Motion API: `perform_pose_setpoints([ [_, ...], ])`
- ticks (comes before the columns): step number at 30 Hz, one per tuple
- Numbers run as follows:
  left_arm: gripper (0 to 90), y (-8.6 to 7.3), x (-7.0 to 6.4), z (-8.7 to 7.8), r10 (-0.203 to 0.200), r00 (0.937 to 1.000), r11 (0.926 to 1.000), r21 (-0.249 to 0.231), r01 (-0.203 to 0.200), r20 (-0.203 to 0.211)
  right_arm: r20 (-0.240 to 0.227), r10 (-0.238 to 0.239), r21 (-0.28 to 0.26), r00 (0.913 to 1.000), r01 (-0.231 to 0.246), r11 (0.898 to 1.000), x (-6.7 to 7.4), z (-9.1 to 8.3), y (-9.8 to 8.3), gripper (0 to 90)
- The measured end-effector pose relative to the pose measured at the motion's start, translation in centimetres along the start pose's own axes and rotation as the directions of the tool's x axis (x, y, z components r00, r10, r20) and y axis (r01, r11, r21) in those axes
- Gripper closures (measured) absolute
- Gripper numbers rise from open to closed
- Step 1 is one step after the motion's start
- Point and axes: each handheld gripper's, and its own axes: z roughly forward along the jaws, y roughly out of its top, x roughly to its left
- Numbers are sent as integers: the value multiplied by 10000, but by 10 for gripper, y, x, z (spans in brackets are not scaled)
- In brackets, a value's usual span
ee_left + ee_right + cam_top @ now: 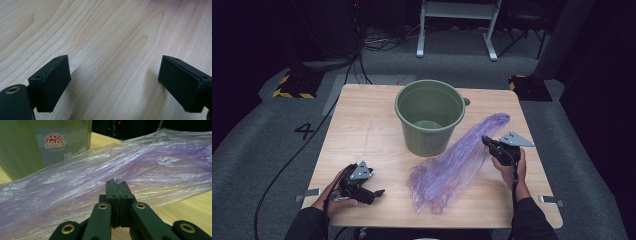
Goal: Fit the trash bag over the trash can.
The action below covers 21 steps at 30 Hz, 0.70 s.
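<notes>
The right tool [488,142] is pinched fully together on a fold of the purple plastic bag [457,162], a sliver of film caught between its black pads [117,188]. The left tool [374,192] rests low over bare wood near the front left corner of the desk [362,125], its jaws spread wide with nothing between them – only pale grain shows there in the left gripper view.

The bag lies stretched in a long diagonal from the front middle of the desk up toward the right rear, thin, translucent and crinkled into fine lengthwise pleats, bunched looser at its near end. Just beside it, at the back centre, stands a round olive-green bucket [429,117], upright and open-topped, tapering downward; the bag's upper edge runs close along its right side. In the right gripper view the bucket's wall [45,147] rises behind the film – smooth plastic carrying a printed label with a red emblem [54,140]
</notes>
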Motion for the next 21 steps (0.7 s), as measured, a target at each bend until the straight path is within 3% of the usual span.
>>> perform_pose_setpoints([
  [3, 97, 1, 2, 0, -4, 10000, 10000, 56, 4, 17, 67, -138, -113, 9999, 139, 9998, 1, -2, 5, 898],
  [8, 167, 10, 13, -1, -336, 9994, 9993, 187, 336, -33, 269, -398, -292, 9988, 406, 9987, 4, -6, 14, 898],
  [13, 168, 27, 16, -10, -468, 9989, 9982, -372, 465, -83, 431, -619, -454, 9972, 638, 9969, 7, -11, 24, 898],
  [15, 168, 38, 13, -13, -471, 9988, 9958, -778, 479, 117, 469, -622, -550, 9970, 647, 9964, 9, -13, 27, 897],
  [21, 164, 77, 0, -14, -20, 9991, 9873, -1584, 86, 420, 390, -399, -940, 9984, 435, 9946, 14, -18, 38, 897],
])
